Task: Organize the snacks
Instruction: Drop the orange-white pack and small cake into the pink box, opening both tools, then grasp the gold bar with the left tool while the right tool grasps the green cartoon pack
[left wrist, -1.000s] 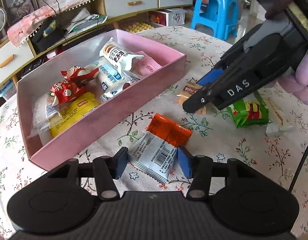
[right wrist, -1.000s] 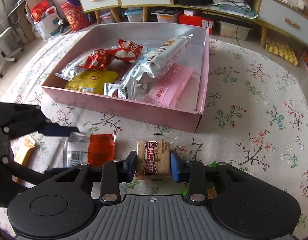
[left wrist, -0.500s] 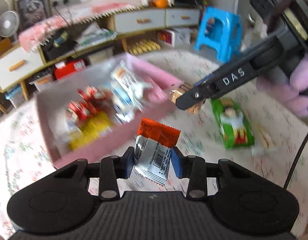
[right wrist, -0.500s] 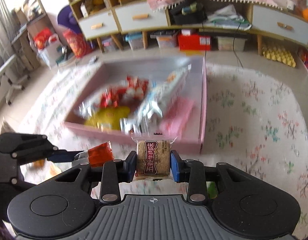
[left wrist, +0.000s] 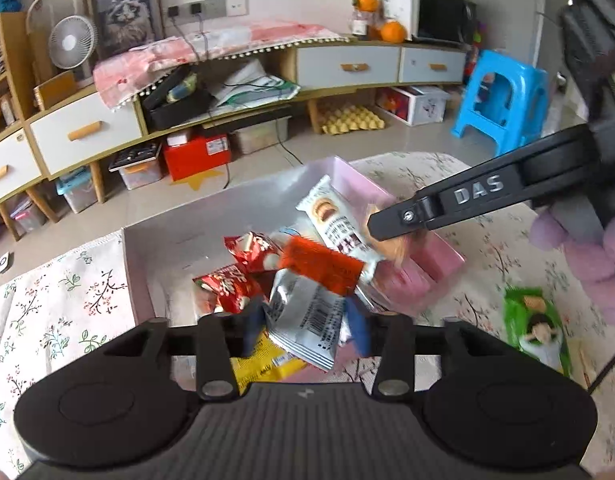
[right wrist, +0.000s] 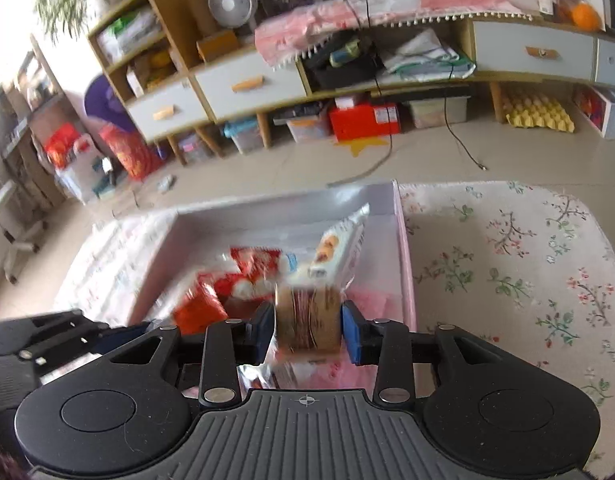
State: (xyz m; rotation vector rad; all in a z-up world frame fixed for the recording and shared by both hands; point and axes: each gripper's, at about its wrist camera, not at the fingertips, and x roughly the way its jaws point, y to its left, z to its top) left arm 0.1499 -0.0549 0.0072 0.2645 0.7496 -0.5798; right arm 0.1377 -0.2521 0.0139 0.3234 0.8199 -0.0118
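Observation:
My left gripper [left wrist: 305, 328] hangs over the pink box [left wrist: 136, 276]. Its jaws are opening, and the silver-and-orange packet [left wrist: 307, 300] sits tilted and loose between the blue pads, clear of both. My right gripper [right wrist: 309, 330] is over the same box [right wrist: 405, 260], near its right wall. Its jaws are opening too, and the brown biscuit packet [right wrist: 309, 320] between them is blurred and slipping free. In the left wrist view the right gripper's finger [left wrist: 459, 200] reaches in from the right with the biscuit packet [left wrist: 391, 246] under its tip.
In the box lie red packets [left wrist: 227, 284], a long white cookie packet [left wrist: 331, 220], a yellow packet [left wrist: 263, 364] and a pink one [left wrist: 403, 280]. A green packet [left wrist: 535, 324] lies on the floral tablecloth [right wrist: 507, 280] right of the box. Beyond are a blue stool [left wrist: 503, 100] and low cabinets.
Both grippers lifted their packets off the cloth and carried them over the pink box. Both pairs of jaws have since widened, and the packets now sit loose between the pads.

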